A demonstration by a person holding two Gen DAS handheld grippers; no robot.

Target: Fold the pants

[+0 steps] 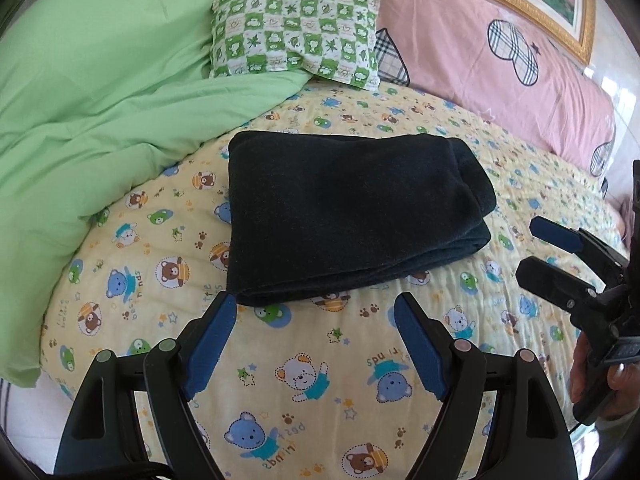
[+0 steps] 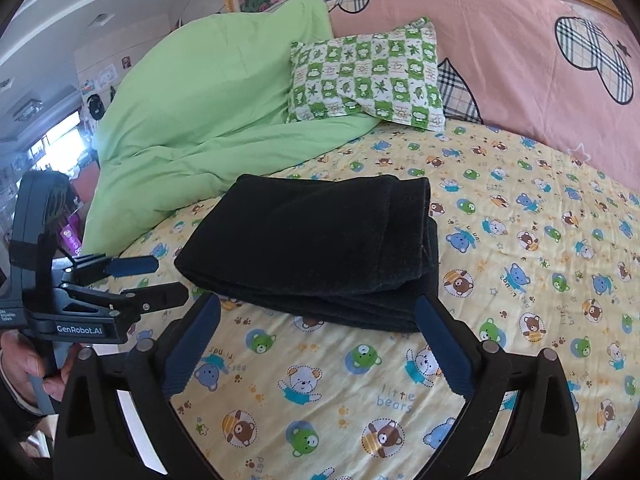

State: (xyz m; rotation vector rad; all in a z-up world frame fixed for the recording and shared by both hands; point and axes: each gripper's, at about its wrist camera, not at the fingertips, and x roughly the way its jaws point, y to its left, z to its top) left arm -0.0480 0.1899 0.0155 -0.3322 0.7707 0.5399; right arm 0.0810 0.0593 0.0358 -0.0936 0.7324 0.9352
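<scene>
The dark pants (image 1: 344, 212) lie folded into a thick rectangle on the yellow bear-print sheet (image 1: 312, 380). In the left wrist view, my left gripper (image 1: 316, 304) stands open just short of their near edge, with only sheet between its blue pads (image 1: 212, 344). My right gripper (image 1: 529, 247) shows at the right, open and empty, off the pants' right side. In the right wrist view the pants (image 2: 312, 240) lie straight ahead. My right gripper (image 2: 319, 304) is wide open there, its tips flanking the pants' near edge without pressing it. My left gripper (image 2: 170, 278) hangs open to the left.
A crumpled green quilt (image 1: 92, 92) fills the left and back of the bed. A green-checked pillow (image 1: 296, 32) lies behind the pants. A pink cover with plaid hearts (image 1: 460, 40) runs along the back right. A person's hand (image 2: 24, 364) holds the left gripper's handle.
</scene>
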